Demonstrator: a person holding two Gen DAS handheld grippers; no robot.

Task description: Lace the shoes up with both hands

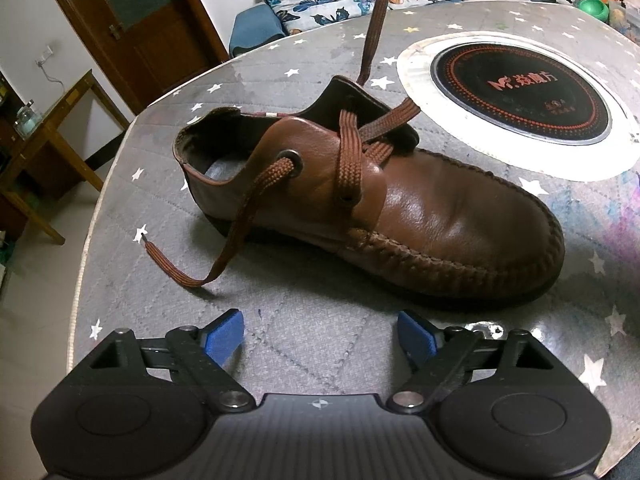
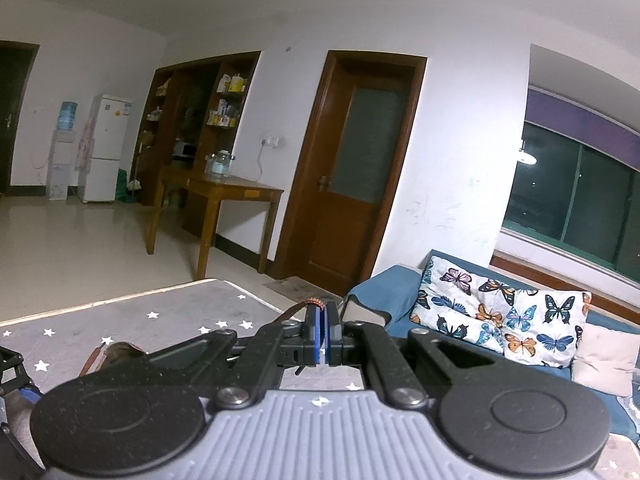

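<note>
Bare worktop [image 1: 168, 292] lies open toward its left edge; the shoe [image 1: 400, 208] and its trailing lace [image 1: 240, 216] block the middle.

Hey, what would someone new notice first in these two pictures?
The brown shoe lying mid-table on the starry grey cloth stands out, with one lace pulled taut upward out of view. The other lace end trails loose toward the open left gripper. In the right wrist view, the right gripper is shut on a bit of lace, facing a door and butterfly cushions.
</note>
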